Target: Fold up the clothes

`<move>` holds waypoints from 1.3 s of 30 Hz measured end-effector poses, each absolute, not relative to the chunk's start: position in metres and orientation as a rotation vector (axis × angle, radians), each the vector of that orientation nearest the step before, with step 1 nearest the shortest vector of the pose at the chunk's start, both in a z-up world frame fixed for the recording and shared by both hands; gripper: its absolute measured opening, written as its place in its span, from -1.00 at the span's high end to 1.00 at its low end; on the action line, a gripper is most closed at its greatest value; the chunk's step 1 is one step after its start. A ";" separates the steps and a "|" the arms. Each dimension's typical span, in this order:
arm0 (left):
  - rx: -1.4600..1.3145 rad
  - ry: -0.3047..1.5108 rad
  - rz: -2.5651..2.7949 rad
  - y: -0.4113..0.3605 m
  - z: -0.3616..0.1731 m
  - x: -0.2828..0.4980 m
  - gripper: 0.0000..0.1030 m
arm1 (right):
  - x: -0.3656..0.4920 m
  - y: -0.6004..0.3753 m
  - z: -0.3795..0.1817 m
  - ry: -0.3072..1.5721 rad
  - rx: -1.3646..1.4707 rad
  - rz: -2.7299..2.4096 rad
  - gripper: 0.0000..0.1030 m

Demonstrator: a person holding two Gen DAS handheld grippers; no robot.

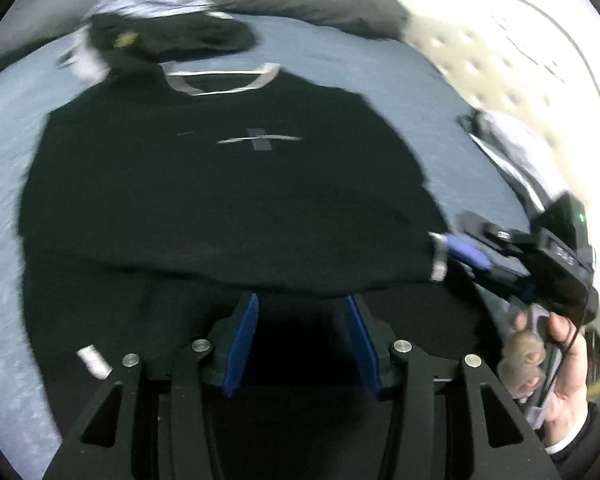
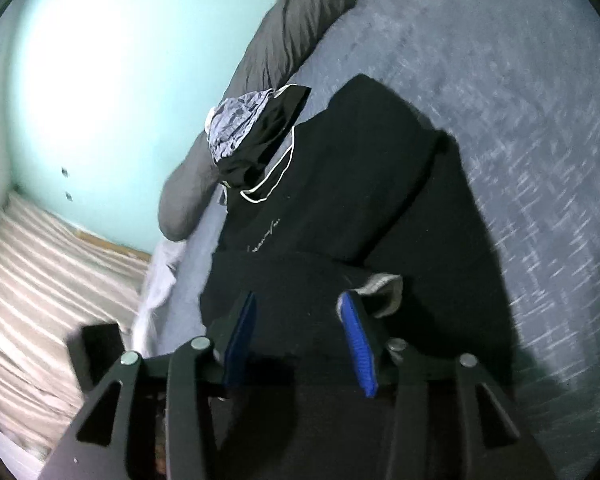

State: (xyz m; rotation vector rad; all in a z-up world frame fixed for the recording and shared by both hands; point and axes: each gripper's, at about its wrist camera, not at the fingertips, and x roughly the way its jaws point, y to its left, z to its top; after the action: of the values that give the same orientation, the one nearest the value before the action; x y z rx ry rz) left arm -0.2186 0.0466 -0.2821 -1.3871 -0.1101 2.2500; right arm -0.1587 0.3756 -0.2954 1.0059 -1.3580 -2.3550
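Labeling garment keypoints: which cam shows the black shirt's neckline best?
Left wrist: the neckline faces the camera, with its pale trim visible across the black shirt. Right wrist sees it only obliquely, partly under a pile of dark clothes.

Wall: a pale turquoise wall [image 2: 100, 60] stood ahead and left of the right tongs, brightly lit.
Floor: striped beige flooring [image 2: 40, 300] lay lower left of them.
Bed: a blue-grey bedspread [image 2: 520, 120] stretched right.
Pillow: a grey pillow [image 2: 300, 20] lay along the wall.
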 end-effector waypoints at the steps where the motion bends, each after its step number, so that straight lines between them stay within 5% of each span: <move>1: -1.400 -0.130 2.275 0.035 -0.283 -0.221 0.04 | -0.159 0.377 -0.298 -1.377 1.013 -2.353 -0.02; 20: -1.522 -0.192 2.611 -0.119 -0.309 -0.267 0.04 | -0.193 0.369 -0.301 -1.039 1.244 -2.551 -0.01; 25: -1.514 -0.221 2.626 -0.127 -0.315 -0.278 0.04 | -0.188 0.367 -0.300 -1.033 1.234 -2.544 0.70; 27: -1.505 -0.213 2.637 -0.127 -0.315 -0.283 0.04 | -0.184 0.367 -0.293 -1.050 1.197 -2.537 0.81; 39: -1.501 -0.088 2.642 -0.114 -0.320 -0.297 0.01 | -0.154 0.379 -0.252 -1.176 0.978 -2.497 0.88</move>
State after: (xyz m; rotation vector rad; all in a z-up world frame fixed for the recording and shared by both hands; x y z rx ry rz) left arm -0.2966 -0.1143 -0.3202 -1.5011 -0.0878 2.6420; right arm -0.1544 0.3792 -0.2524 0.9779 -1.1765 -2.4969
